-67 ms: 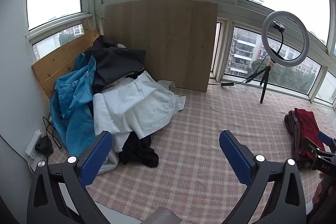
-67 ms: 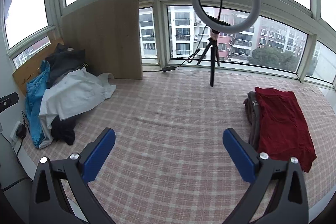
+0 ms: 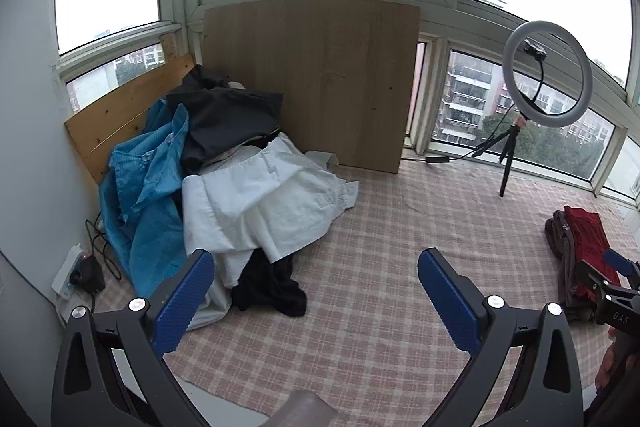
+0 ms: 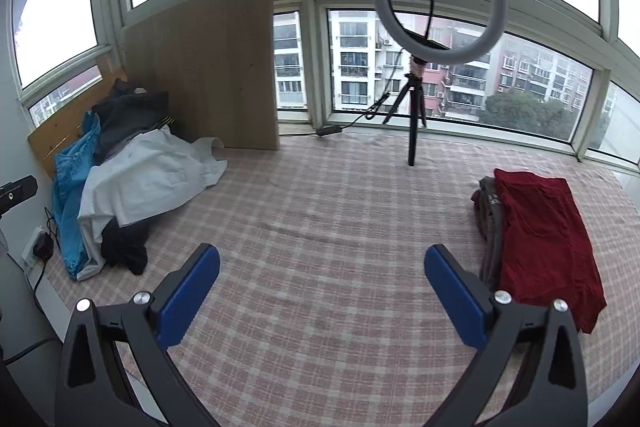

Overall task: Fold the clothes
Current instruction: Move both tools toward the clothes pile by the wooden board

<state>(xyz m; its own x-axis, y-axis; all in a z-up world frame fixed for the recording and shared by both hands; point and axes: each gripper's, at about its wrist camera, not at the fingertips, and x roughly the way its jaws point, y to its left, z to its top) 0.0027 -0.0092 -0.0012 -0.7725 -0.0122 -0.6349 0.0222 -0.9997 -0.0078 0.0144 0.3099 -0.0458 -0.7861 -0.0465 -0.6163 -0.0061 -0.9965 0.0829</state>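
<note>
A heap of unfolded clothes lies at the left of the checked cloth: a white garment (image 3: 264, 203) (image 4: 148, 179) on top, a blue shirt (image 3: 140, 195) (image 4: 72, 187), dark grey clothes (image 3: 228, 115) and a black piece (image 3: 272, 287). A folded red garment (image 4: 544, 239) (image 3: 588, 235) rests on folded grey ones (image 4: 490, 223) at the right. My left gripper (image 3: 316, 291) hovers open just short of the heap, nothing between its blue pads. My right gripper (image 4: 322, 287) is open over bare cloth, left of the folded stack.
A ring light on a tripod (image 4: 416, 99) (image 3: 516, 147) stands by the windows with its cable (image 4: 352, 123) on the cloth. A wooden board (image 3: 312, 75) leans against the window. A power strip with a plug (image 3: 80, 275) lies at the left edge.
</note>
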